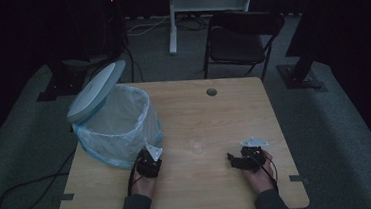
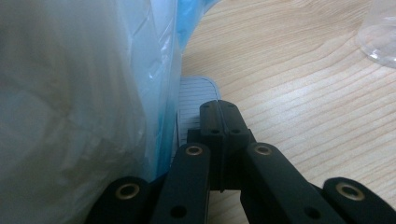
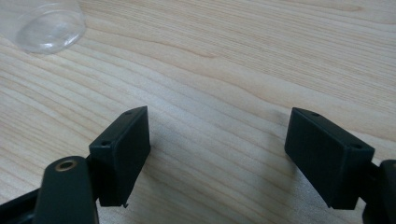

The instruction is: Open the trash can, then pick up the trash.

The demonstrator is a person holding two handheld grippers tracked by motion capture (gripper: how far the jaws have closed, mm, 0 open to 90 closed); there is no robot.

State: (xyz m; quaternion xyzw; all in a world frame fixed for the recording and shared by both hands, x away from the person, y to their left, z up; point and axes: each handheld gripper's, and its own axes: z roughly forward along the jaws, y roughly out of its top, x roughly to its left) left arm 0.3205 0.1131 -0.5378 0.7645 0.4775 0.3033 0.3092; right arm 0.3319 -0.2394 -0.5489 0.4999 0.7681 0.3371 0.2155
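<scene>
High view: we rest both grippers on the pale wooden table [image 1: 224, 111], a small clear plastic cup [image 1: 197, 146] standing between them, just right of the white plastic-lined pedal bin [image 1: 117, 125]. Left gripper [image 1: 150, 160], jaws pressed together, sits on the bin's pedal [image 2: 194, 100]; right gripper [image 1: 235, 160] spread, empty. Cup looks light, crushable; we'd pinch its wall gently.

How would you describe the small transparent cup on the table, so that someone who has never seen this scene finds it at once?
Start at the bin lined with a pale blue bag, its lid tipped open, on the left part of the wooden table. To its right, on the bare wood between the left gripper and the right gripper, lies the clear plastic cup. It is see-through and almost colourless, unlike the black grippers.
</scene>
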